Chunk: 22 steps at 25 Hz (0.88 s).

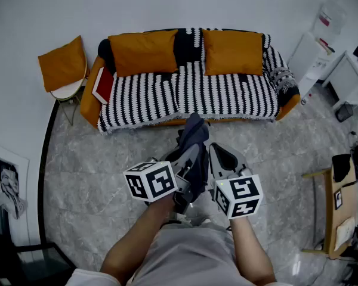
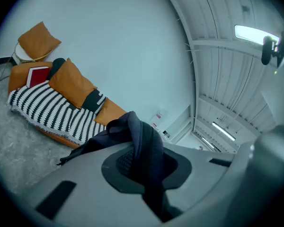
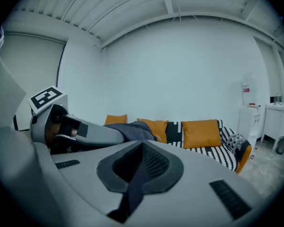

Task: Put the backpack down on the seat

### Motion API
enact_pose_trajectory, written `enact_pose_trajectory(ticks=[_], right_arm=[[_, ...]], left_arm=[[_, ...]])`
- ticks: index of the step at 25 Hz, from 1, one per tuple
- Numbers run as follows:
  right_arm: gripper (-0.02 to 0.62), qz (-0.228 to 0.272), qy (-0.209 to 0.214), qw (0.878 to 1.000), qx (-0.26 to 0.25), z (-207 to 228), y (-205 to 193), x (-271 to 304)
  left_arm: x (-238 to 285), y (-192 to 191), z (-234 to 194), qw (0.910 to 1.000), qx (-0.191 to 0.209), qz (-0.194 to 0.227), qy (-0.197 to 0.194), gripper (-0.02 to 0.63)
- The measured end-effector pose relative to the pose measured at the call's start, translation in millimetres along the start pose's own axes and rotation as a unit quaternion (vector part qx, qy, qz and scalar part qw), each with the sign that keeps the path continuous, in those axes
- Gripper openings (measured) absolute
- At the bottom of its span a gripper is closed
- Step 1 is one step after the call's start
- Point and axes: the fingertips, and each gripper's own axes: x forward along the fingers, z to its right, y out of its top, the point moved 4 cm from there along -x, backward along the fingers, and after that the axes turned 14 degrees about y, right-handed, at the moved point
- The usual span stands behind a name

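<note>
backpack [image 1: 194,134]: dark, held up off the floor [image 1: 95,177] in front of the person, not on the seat.
left hand-held gripper [image 2: 146,167]: jaws clamped on a backpack strap.
right hand-held gripper [image 3: 138,169]: jaws closed on another dark strap of the backpack.
sofa [image 1: 185,97]: at 12 o'clock from the backpack, with a striped cover and orange cushions [image 1: 144,51].
</note>
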Motion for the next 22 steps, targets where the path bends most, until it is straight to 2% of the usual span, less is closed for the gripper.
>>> enact_pose_trajectory(ticks=[12,22], right_arm=[[0.002,0.007,0.008,1.000,0.009,-3,-1,4],[0.002,0.012,0.029,0.999,0.015,34,4,33]], left_arm=[[1,2,-5,1.0000,0.000,-0.005,0.001,0.031],[41,23,-12,0.9999,0.002,0.000,0.017,0.031]])
